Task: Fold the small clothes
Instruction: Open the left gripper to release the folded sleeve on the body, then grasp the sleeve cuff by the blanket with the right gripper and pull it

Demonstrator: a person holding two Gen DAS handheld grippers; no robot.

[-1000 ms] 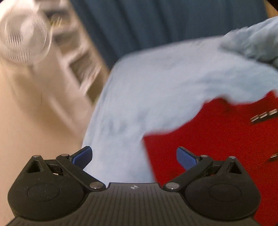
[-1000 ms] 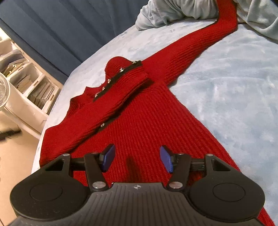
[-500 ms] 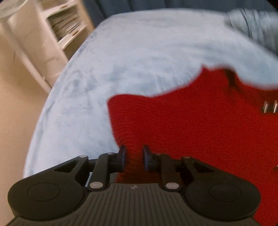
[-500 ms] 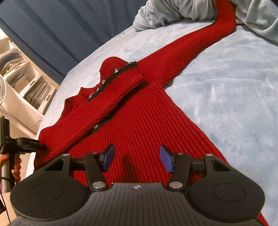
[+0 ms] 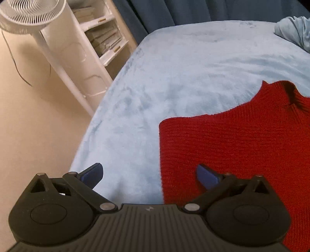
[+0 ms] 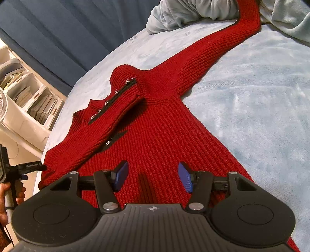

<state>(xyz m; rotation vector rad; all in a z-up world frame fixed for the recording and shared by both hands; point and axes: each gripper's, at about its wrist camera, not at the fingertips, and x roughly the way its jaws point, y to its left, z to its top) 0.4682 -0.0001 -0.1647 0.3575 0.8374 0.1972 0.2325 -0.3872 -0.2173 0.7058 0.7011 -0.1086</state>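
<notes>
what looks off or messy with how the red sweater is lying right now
The red sweater is only half tidied: one sleeve is folded across the chest, while the other sleeve stretches out straight, its cuff running up into the bunched blue blanket. Both grippers are open.

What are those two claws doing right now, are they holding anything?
Left gripper: open, holding nothing, straddling the edge of the red sweater.
Right gripper: open, holding nothing, above the sweater.
</notes>
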